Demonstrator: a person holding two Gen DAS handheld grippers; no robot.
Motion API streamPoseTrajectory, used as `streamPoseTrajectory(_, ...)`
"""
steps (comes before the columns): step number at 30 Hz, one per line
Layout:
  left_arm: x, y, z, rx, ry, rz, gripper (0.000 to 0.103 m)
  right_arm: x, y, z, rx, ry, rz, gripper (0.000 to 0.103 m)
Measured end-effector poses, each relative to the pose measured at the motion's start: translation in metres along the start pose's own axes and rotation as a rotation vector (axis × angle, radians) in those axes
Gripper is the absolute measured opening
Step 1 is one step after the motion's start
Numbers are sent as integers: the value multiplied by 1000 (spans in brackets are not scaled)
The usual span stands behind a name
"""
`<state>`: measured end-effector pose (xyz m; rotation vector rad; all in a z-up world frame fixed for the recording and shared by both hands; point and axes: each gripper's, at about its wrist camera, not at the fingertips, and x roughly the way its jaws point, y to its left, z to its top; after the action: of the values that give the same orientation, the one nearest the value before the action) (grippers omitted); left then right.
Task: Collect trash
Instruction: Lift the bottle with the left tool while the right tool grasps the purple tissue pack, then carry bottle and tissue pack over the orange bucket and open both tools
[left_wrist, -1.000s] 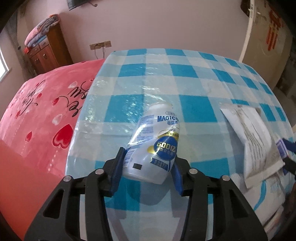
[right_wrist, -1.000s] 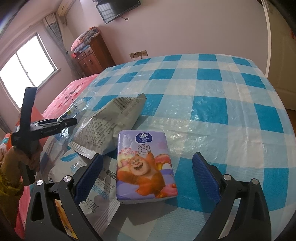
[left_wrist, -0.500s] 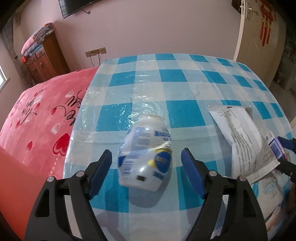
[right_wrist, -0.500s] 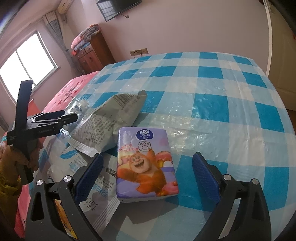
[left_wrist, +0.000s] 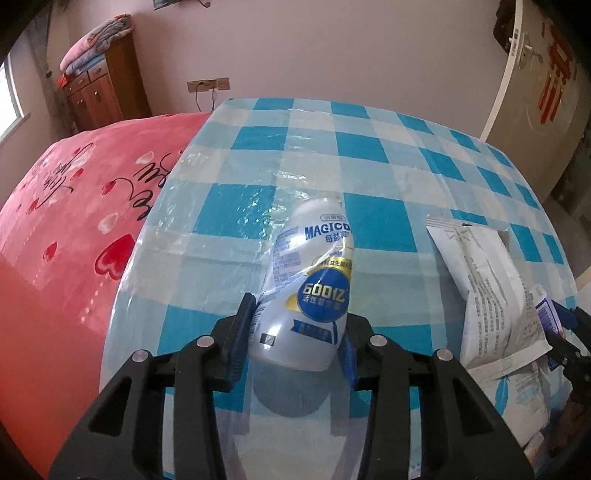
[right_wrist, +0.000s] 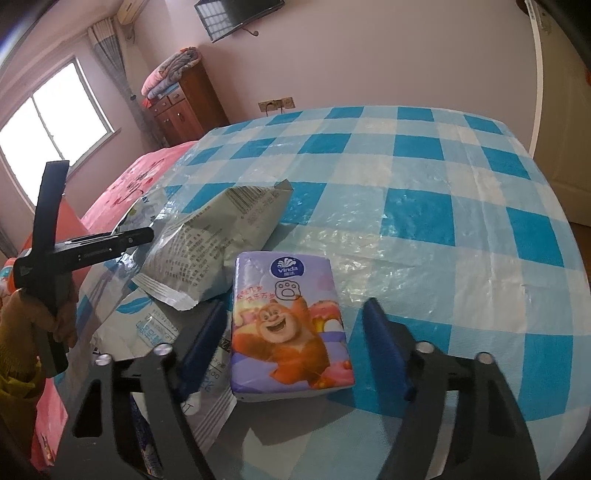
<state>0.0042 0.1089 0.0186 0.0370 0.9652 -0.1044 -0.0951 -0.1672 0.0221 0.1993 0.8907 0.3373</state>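
Pink walls (right_wrist: 369, 55), bright window (right_wrist: 51, 118), wooden cabinet (right_wrist: 184, 107), red bedspread (left_wrist: 74, 206)

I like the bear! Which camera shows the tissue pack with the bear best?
The right wrist view: the tissue pack lies face up on the checked tablecloth, bear fully visible. The left wrist view shows only a sliver of its edge behind a wrapper.

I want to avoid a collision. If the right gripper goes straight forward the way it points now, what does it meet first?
Most likely the purple tissue pack, which lies between the closing fingers of the right gripper, not yet pressed. Beyond it there is only the checked tablecloth; the depth is hard to judge.
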Motion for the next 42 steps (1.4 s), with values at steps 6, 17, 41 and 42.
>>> streamPoseTrajectory(6, -11, 2, -10, -21, -19, -17, 42, 1, -5, 1, 17, -6, 4, 54)
streamPoseTrajectory(17, -38, 0, -26, -21, -67, -81, 42, -3, -8, 1, 49, -35, -12, 53)
streamPoseTrajectory(41, -97, 10, -54, -42, -168, -205, 42, -44, 9, 9, 96, -104, -57, 53)
streamPoseTrajectory(42, -101, 11, -54, -42, -178, -208, 42, -46, 12, 10, 88, -108, -59, 53)
